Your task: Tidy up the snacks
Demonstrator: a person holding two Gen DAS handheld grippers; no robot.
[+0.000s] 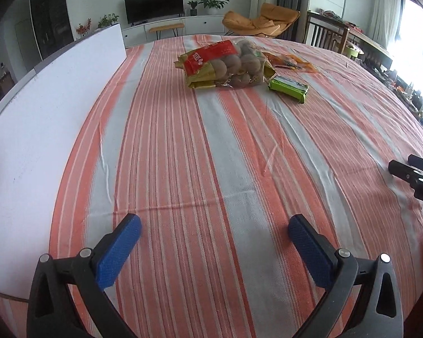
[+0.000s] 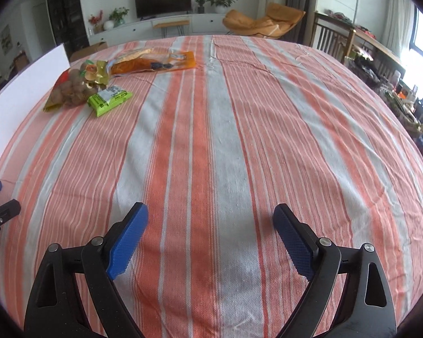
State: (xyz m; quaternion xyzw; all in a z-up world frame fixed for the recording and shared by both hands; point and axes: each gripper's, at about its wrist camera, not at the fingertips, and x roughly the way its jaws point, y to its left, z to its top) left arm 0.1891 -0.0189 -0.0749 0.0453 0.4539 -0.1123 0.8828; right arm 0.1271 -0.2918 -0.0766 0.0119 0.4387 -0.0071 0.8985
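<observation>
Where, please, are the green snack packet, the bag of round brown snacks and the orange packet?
green snack packet [image 1: 289,88]: left wrist view, middle of its top face.
bag of round brown snacks [image 1: 239,64]: left wrist view, clear part showing the balls.
orange packet [image 2: 155,63]: right wrist view, centre of the wrapper.

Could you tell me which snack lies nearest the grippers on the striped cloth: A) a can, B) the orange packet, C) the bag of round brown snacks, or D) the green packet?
D: the green packet lies nearer than the bag of round brown snacks and the orange packet.
</observation>
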